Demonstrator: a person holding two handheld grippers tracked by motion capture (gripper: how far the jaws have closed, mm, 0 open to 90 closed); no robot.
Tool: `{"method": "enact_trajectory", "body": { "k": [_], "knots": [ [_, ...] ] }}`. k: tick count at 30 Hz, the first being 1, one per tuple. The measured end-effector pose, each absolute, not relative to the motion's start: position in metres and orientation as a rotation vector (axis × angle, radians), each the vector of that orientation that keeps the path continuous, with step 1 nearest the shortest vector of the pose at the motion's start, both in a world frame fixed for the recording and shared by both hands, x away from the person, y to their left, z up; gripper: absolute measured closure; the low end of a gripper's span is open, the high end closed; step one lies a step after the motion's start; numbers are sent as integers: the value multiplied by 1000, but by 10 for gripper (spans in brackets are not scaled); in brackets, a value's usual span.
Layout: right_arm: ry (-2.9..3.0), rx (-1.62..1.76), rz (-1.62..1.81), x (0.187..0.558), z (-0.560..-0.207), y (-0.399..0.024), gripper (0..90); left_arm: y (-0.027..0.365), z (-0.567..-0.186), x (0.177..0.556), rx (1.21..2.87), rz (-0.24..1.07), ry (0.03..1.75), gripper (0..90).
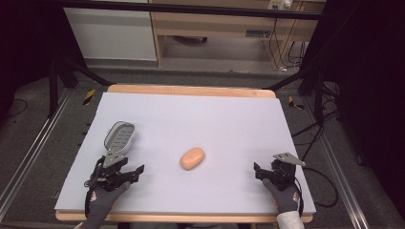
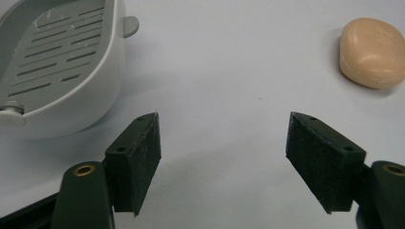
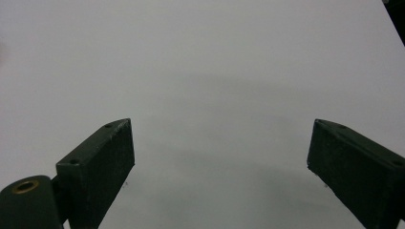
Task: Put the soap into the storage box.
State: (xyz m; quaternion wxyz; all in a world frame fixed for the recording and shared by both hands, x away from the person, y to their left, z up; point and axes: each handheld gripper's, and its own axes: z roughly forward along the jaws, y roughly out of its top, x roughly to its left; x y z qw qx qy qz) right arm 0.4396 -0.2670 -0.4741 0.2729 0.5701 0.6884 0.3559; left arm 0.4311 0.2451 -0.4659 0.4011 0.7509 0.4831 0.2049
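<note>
Nothing is grasped yet — left gripper (image 1: 125,172) and right gripper (image 1: 260,172) rest wide open, lower frame; likely next: soap (image 1: 192,158) into dish (image 1: 119,135), left.

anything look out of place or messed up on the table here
Only that the soap bar lies bare on the table, apart from the empty grey soap dish. Nothing looks spilled, tipped or damaged. Both the left gripper and right gripper are open.
</note>
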Motion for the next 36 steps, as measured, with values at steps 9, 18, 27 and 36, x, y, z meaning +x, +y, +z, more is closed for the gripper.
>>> {"method": "enact_trajectory", "body": {
  "k": [9, 18, 27, 36],
  "knots": [
    [1879, 1550, 923, 440, -476, -267, 84, 233, -464, 427, 1906, 503, 1179, 276],
    [1862, 1563, 905, 439, -475, -267, 77, 220, -458, 426, 1916, 490, 1131, 271],
    [1854, 1558, 904, 438, -475, -267, 71, 207, -451, 430, 1937, 482, 1084, 266],
    [1849, 1558, 892, 438, -475, -267, 62, 196, -437, 434, 1933, 471, 1047, 258]
  ]
}}
